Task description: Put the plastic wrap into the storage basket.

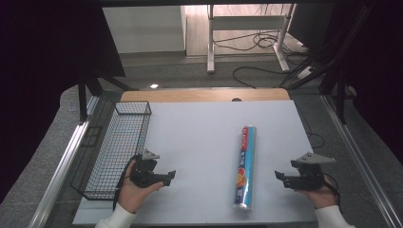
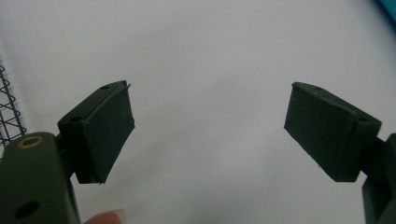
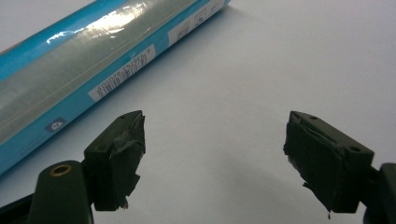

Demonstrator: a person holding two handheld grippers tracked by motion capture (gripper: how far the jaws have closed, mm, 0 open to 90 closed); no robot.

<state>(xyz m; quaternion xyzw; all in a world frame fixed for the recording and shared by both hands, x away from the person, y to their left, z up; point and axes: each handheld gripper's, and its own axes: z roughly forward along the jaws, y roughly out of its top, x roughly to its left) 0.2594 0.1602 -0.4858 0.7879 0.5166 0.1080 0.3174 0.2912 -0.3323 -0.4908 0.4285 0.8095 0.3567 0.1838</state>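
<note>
Black wire mesh basket point(image 1: 114, 152) sits at the white table's point(image 1: 199, 137) nine o'clock edge, nothing visible inside. The blue cylindrical foil-wrap roll point(image 1: 245, 167) lies flat right of centre, long axis running twelve to six. The left gripper point(image 1: 167, 176) and right gripper point(image 1: 280, 176) flank it, jaws wide, holding nothing.
</note>
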